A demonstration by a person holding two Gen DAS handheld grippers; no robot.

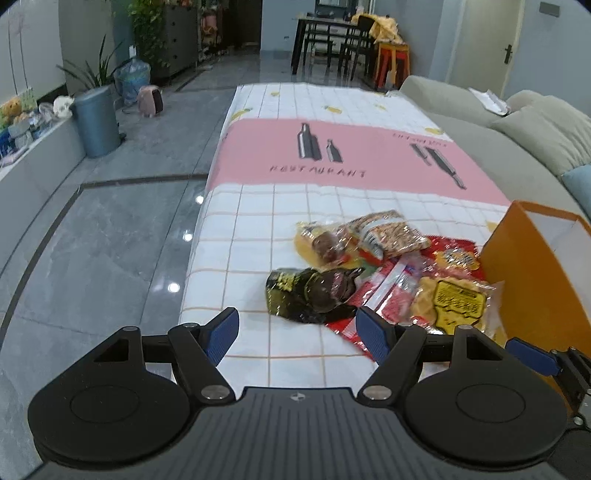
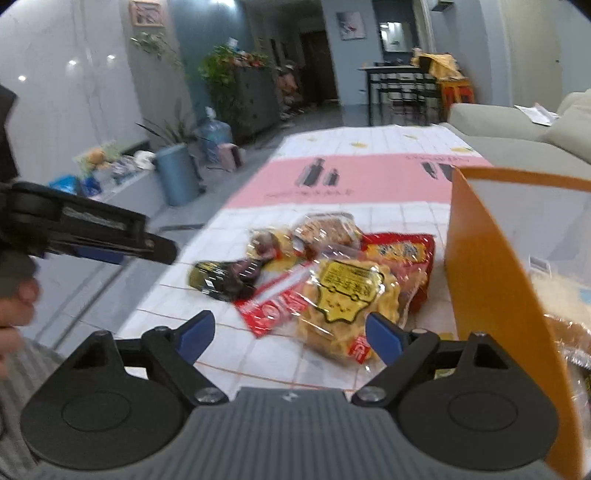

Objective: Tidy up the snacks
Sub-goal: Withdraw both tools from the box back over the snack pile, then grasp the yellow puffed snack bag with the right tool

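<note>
Crinkly plastic snack packets (image 1: 369,269) heaped on a grid-patterned white-and-pink tablecloth (image 1: 332,155), glossy grey tile floor (image 1: 110,221) beside.
Left gripper (image 1: 297,330) and right gripper (image 2: 290,334) gape wide, empty; orange cardboard box (image 2: 491,280) alongside.

This is a home, an open living and dining room. The landmark is the desk (image 1: 332,147), long and low under a cloth of white checks with a pink band. Right beside it on one side runs a grey sofa (image 1: 498,136) with cushions; on the other lies glossy grey tile floor (image 1: 110,229). Across that floor from the desk stand a blue bin (image 1: 96,122), a potted plant (image 1: 98,72) and a water jug (image 1: 132,79). Beyond the desk's far end are a dark dining table (image 1: 325,26) with chairs and a grey drawer cabinet (image 1: 179,37) hung with trailing greenery.
</note>
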